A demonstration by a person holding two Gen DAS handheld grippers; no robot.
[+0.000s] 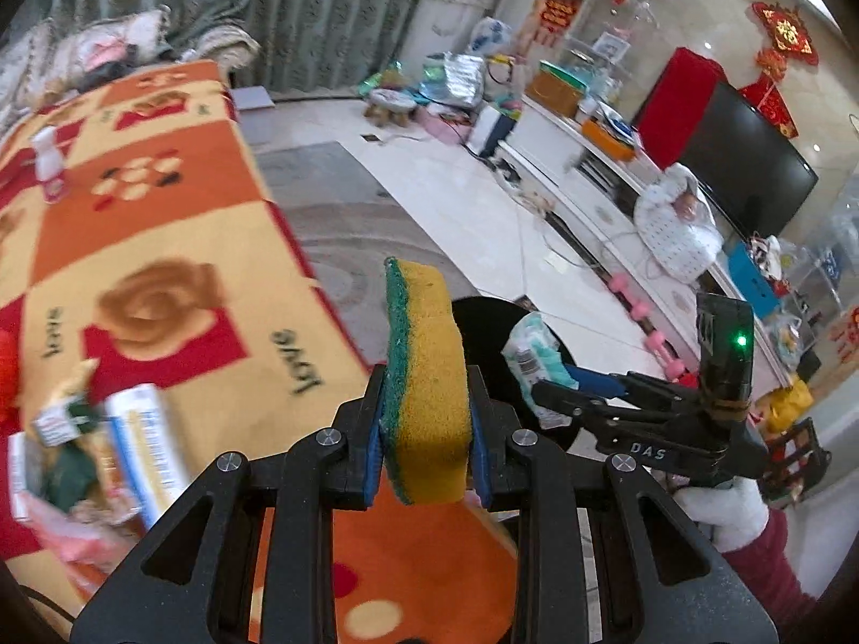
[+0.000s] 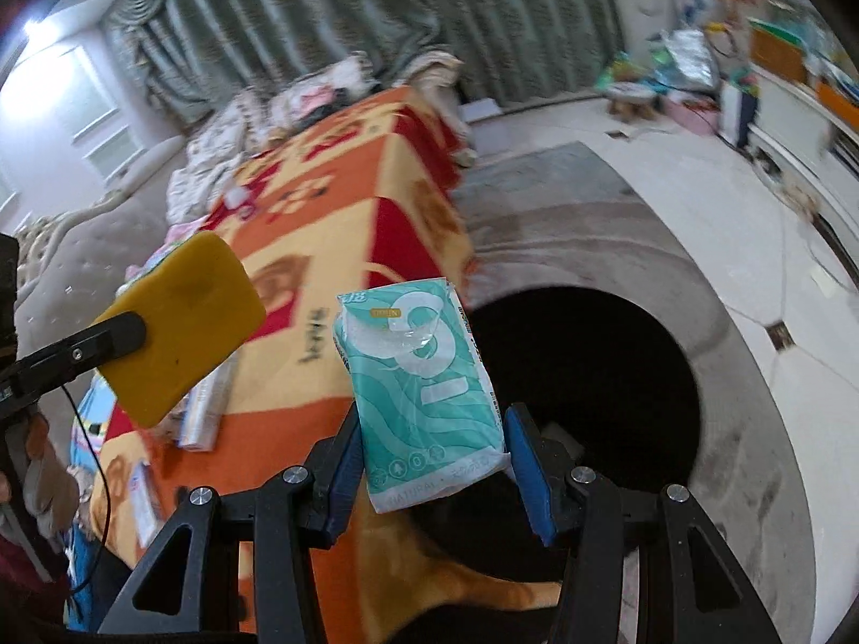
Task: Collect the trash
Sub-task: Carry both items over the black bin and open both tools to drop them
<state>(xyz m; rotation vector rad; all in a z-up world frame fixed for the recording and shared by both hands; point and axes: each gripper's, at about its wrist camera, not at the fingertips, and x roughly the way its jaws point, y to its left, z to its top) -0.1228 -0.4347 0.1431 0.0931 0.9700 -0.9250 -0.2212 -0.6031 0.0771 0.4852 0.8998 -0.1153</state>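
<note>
Both grippers loaded beside the black bin

Left gripper [image 1: 427, 445] clamped on an upright yellow-green sponge [image 1: 427, 370]; right gripper [image 2: 432, 461] pinching a teal tissue pack [image 2: 424, 402] by its edges; black bin [image 2: 585, 375] on the floor, right of the blanket-covered table [image 1: 161, 225], its inside too dark to read; wrappers [image 1: 96, 445] at near left blurred.

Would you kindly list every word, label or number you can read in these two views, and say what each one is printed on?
"DAS": on the right gripper body.
"love": woven several times into the blanket.
"NATURAL": bottom edge of the tissue pack.
"OPEN": small gold tab near the pack's top.
Barcode digits on the pack: too small to read.
Print on the wrappers on the blanket: blurred.
Red wall decoration: characters unreadable.
</note>
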